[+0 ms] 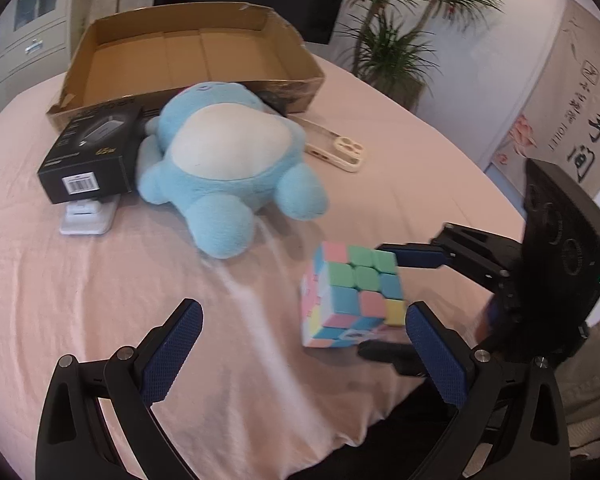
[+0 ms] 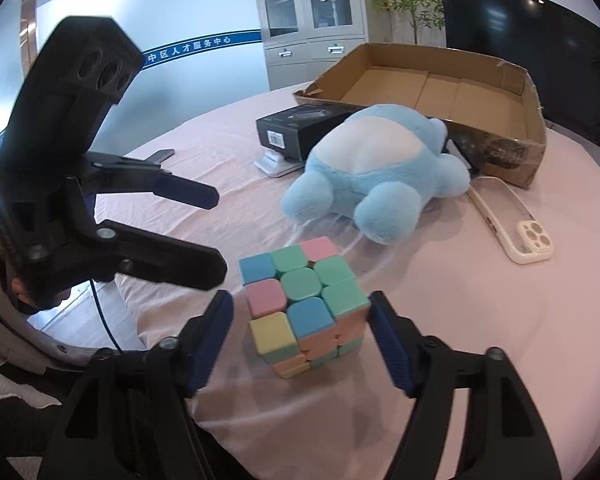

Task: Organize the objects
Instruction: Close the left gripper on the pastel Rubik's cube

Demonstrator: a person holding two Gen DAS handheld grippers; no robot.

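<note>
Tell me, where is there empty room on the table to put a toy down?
The pink cloth left of the puzzle cube and in front of the blue plush is bare. The cardboard box is empty too. It's crowded around the plush: black box, phone case.

**Both grippers angling downward, jaws apart**

The left gripper [image 1: 304, 354] is pointing down at a slant, its jaws spreading wide with nothing between them. The right gripper [image 2: 302, 344] is tilting down likewise, its jaws standing partly apart, its pads [image 2: 392, 350] not pressing.
</note>
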